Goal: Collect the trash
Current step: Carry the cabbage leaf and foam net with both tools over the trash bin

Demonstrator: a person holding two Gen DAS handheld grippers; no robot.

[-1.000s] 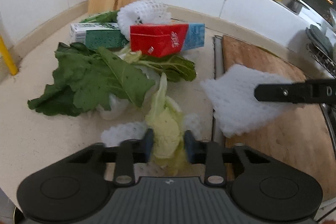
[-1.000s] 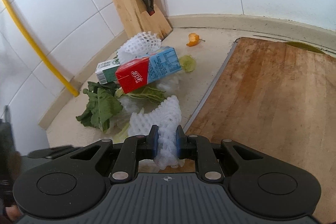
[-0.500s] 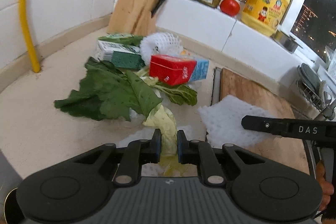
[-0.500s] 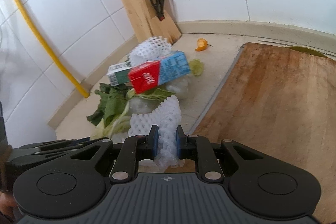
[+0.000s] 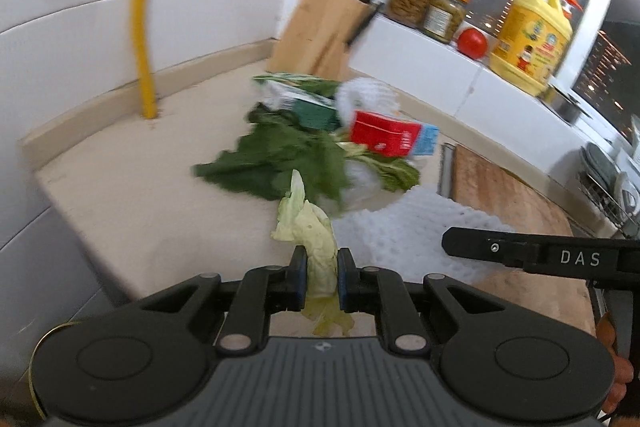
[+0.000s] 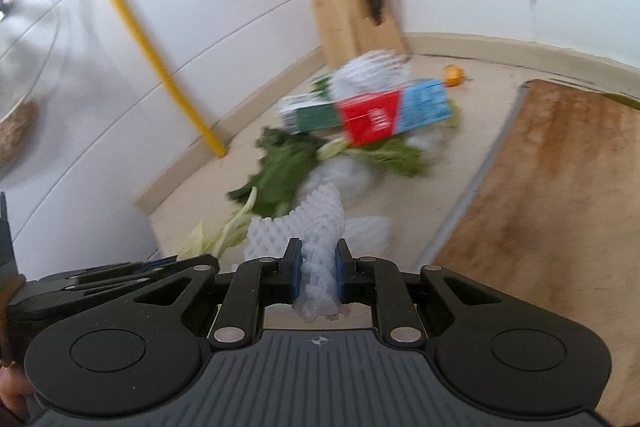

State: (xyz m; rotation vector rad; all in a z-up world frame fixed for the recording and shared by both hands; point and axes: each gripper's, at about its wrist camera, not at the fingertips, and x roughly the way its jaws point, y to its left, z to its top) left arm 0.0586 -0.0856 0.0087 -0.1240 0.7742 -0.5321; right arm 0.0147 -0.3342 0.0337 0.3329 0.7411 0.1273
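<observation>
My left gripper (image 5: 322,277) is shut on a pale cabbage leaf (image 5: 308,227), lifted off the beige counter (image 5: 132,203). My right gripper (image 6: 316,271) is shut on a white foam fruit net (image 6: 316,227), which also shows in the left wrist view as a white foam net (image 5: 404,231) beside the right gripper's finger (image 5: 532,255). Farther back on the counter lies a pile: dark green leaves (image 5: 280,155), a red and blue carton (image 5: 392,139), a green and white carton (image 5: 304,103) and another foam net (image 5: 366,95). A small orange peel (image 6: 454,75) lies near the back wall.
A wooden cutting board (image 6: 560,195) fills the right side. A knife block (image 5: 324,35) stands at the back corner. Jars (image 5: 426,5), a tomato (image 5: 472,43) and a yellow bottle (image 5: 532,35) sit on the white ledge. A yellow pipe (image 5: 144,19) runs down the left wall.
The left gripper closed on the cabbage leaf and lifted it back from the pile. The right gripper drew back too, still holding the foam net. Both views now sit farther from the pile.
</observation>
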